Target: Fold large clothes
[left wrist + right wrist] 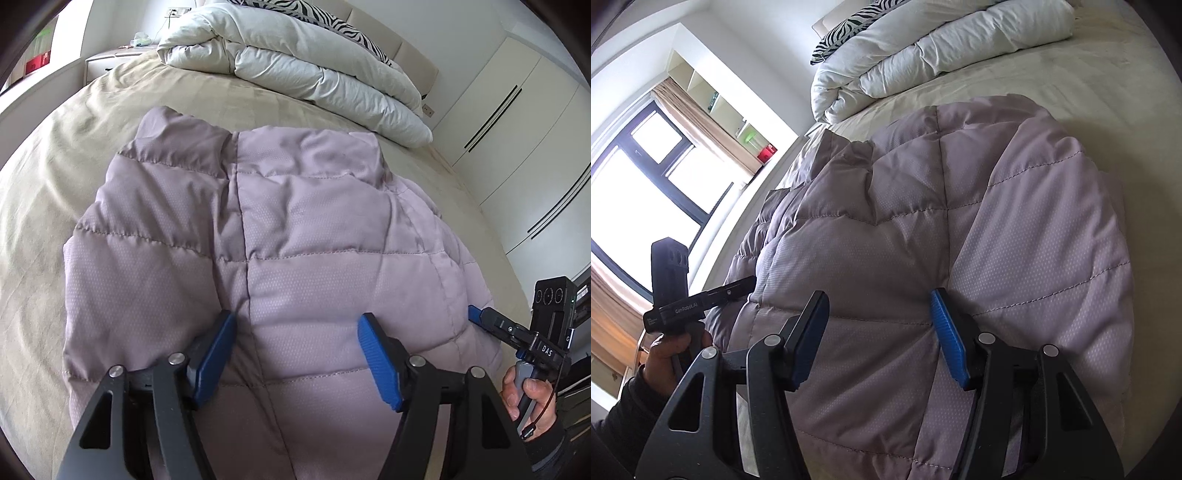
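We had both grippers, left and right, with jaws apart over the puffy jacket near the bed's front edge; probably nothing was pinched, so the slippery padding could spring open.

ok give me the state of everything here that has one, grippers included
left gripper: open, fingers spread over the jacket, gripping nothing
right gripper: open, fingers spread over the jacket, gripping nothing
puffer jacket: lying on the bed, partly folded, puffy and not flattened
duvet: bunched in a heap at the head of the bed
wardrobe doors: shut
curtains: drawn back from the window
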The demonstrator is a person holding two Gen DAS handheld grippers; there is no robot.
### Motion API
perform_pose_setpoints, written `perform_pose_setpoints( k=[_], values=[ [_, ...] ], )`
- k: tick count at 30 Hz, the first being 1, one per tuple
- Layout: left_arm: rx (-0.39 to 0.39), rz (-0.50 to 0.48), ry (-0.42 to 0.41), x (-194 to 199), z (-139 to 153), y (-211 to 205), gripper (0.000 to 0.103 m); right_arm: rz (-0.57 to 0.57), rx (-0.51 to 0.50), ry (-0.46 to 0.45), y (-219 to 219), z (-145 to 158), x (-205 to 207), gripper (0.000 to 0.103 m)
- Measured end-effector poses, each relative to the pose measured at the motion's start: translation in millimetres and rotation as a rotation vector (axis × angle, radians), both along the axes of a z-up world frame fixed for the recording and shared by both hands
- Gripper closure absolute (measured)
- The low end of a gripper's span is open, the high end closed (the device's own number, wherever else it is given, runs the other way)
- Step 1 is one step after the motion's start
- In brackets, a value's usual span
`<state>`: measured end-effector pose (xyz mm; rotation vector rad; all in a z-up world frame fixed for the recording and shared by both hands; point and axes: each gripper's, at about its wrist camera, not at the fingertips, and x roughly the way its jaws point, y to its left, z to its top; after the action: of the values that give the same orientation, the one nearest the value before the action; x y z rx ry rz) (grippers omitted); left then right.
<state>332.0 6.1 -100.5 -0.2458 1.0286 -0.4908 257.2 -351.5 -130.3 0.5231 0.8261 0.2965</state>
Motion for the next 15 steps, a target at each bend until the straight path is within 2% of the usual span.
perform_pose_setpoints(
  k=[1, 2, 3, 4, 5, 6, 8, 10, 15],
  values=[
    [-0.033, 0.002, 0.001, -4, 8, 8, 0.032, -0.008, 0.006, 0.003, -2, 7, -4, 0.041],
    [-0.066, 0.013, -0.015, -8, 17, 19, 0.029, -0.019, 0.024, 0.007, -6, 14, -6, 0.030],
    [-0.101, 0.030, -0.046, -14, 28, 34, 0.020, -0.039, 0.047, 0.001, -12, 23, -10, 0.021],
    [-0.135, 0.047, -0.080, -19, 37, 48, 0.013, -0.057, 0.077, -0.029, -21, 32, -15, 0.019],
    [-0.161, 0.071, -0.110, -23, 44, 64, 0.000, -0.070, 0.102, -0.067, -32, 43, -21, 0.018],
    [-0.174, 0.098, -0.125, -24, 47, 79, 0.000, -0.087, 0.117, -0.097, -44, 53, -26, 0.011],
    [-0.183, 0.126, -0.088, -19, 41, 104, 0.000, -0.131, 0.123, -0.119, -67, 65, -31, 0.001],
    [-0.184, 0.179, -0.043, -16, 27, 127, 0.000, -0.162, 0.106, -0.088, -90, 65, -28, 0.001],
    [-0.332, 0.202, 0.098, -14, -16, 156, 0.000, -0.206, 0.127, 0.080, -137, 25, -18, 0.001]
  ],
)
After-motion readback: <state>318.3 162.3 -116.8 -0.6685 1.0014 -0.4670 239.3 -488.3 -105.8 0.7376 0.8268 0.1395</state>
